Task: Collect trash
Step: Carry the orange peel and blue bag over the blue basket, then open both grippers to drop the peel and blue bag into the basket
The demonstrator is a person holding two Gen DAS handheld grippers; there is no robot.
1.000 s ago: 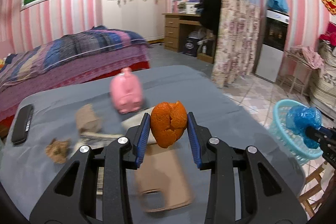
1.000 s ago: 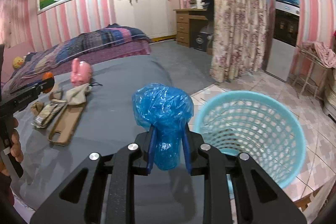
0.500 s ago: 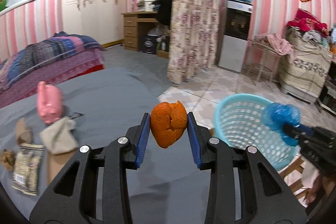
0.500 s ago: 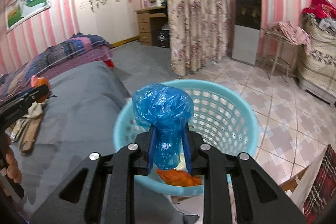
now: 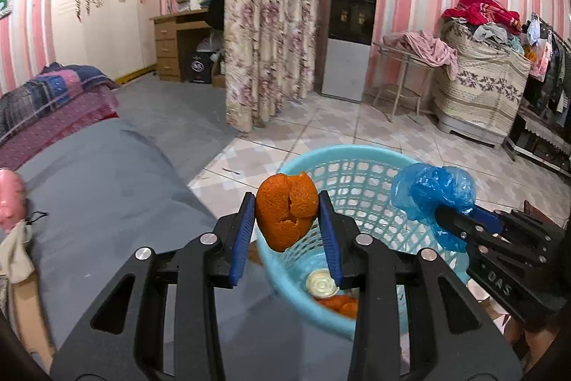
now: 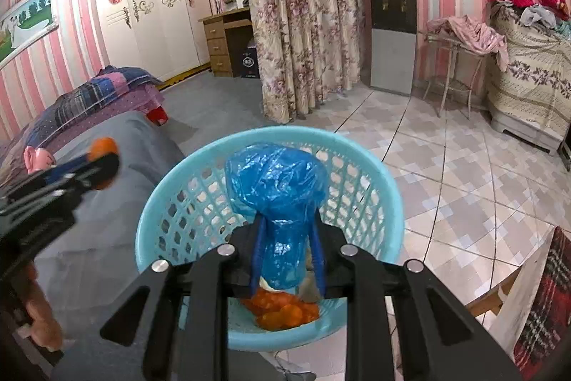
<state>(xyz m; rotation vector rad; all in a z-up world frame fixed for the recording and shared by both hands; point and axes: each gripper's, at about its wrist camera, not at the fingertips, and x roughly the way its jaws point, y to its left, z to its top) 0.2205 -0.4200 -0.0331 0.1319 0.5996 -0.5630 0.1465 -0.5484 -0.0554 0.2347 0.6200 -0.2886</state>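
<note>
Tiled floor, basket (image 6: 390, 188), bag (image 6: 276, 181) in right tool (image 6: 287, 259)

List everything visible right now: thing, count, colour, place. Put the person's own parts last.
orange peel: one, orange, clamped in the left tool
plastic bag: one, blue, crumpled, clamped in the right tool over the basket
basket: one, light blue lattice, on the floor beside the bed; orange scraps and a pale round lid inside
bed: one, grey cover
piggy bank: one, pink, on the bed
water dispenser: one, white and black, by the striped wall
curtain: one, floral
left tool: black, blue pads, shut
right tool: black, blue pads, shut
</note>
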